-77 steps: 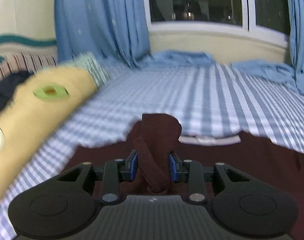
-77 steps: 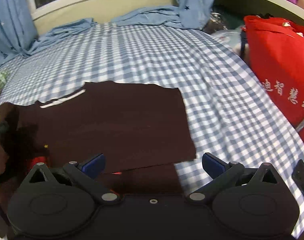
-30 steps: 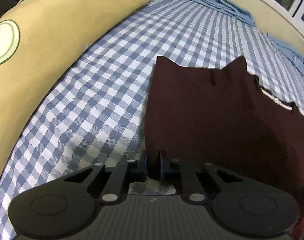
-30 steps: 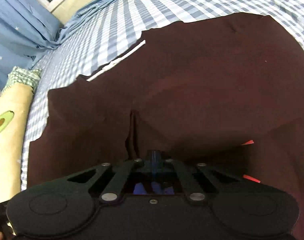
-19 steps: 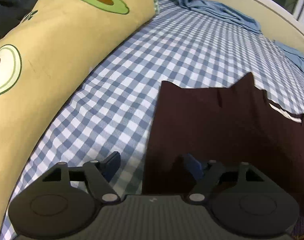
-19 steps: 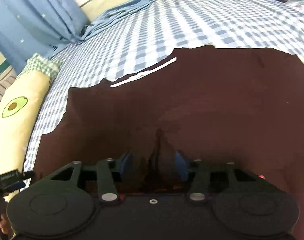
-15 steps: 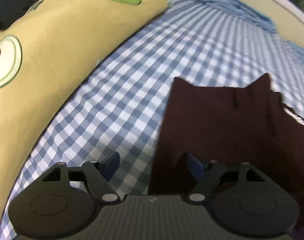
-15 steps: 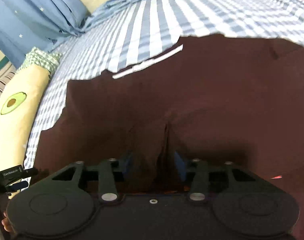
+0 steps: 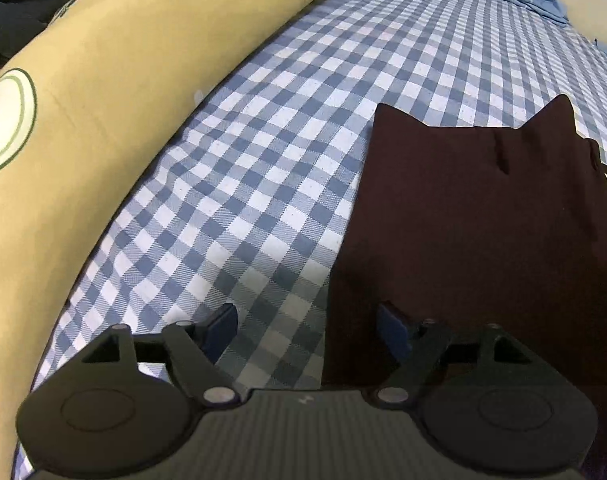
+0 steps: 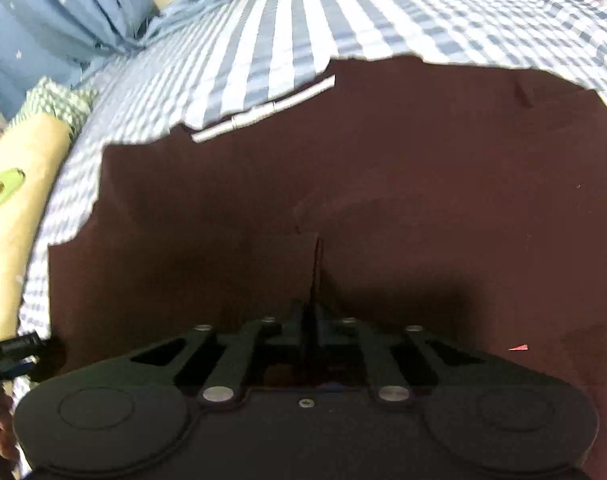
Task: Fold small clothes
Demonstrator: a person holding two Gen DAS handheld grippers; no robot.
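The left tongs [image 9: 307,330] hang spread wide over the edge of the dark maroon garment [image 9: 483,216], gripping nothing, while the right tongs [image 10: 311,316] are pinched tight on a raised pleat of that cloth. It lies flat on the blue checked bed [image 9: 295,128], beside the avocado-print pillow [image 9: 103,80]. Thin, limp and light, it likely sags and creases, so corners and hems look the best holds.
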